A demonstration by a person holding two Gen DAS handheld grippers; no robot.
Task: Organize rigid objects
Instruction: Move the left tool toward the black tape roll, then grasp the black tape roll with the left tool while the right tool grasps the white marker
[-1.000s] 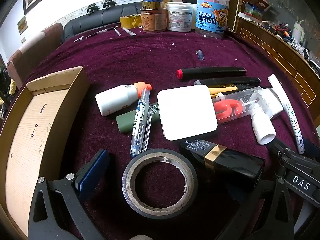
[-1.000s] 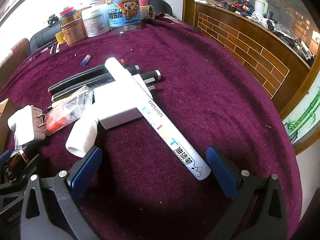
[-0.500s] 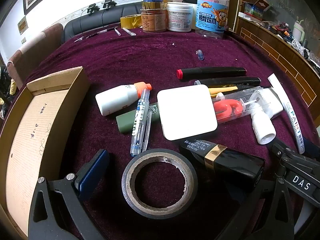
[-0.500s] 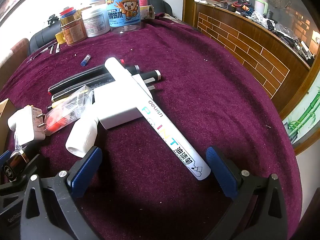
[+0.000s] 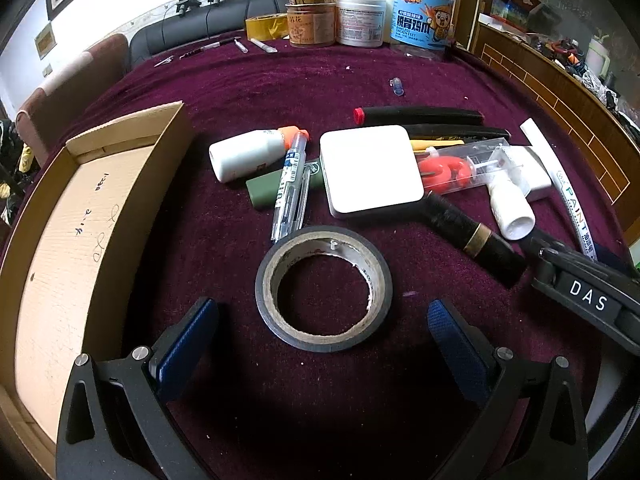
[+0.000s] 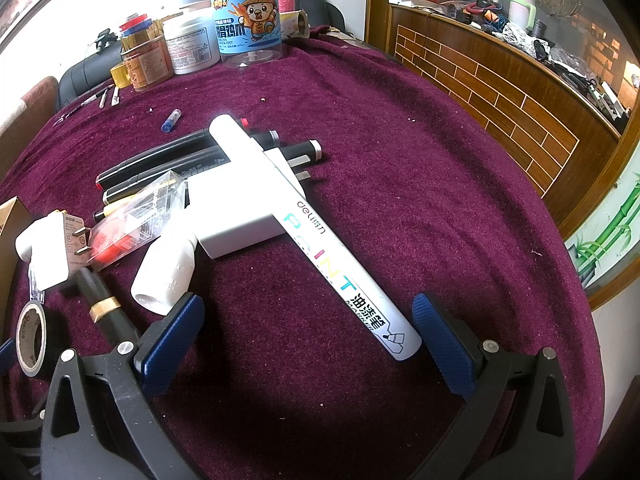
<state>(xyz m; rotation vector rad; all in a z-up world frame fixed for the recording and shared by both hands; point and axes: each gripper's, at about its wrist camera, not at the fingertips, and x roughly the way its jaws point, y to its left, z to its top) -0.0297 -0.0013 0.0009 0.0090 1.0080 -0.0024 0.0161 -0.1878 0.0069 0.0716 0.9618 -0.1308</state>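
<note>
Left gripper (image 5: 322, 338) spread wide, empty, straddling the black ring-shaped roll of tape (image 5: 323, 288) flat on burgundy velvet tablecloth (image 5: 280, 92). Light, stiff; best pinched across the rim. Right gripper (image 6: 308, 334) likewise gaping over the white cylindrical paint marker (image 6: 316, 236), slick.

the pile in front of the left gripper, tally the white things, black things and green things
White: 5 — glue bottle, square flat box, pipe elbow, block, paint marker
Black: 4 — tape roll, gold-banded tube, two pens
Green: 1 — flat bar
Total: 10
</note>
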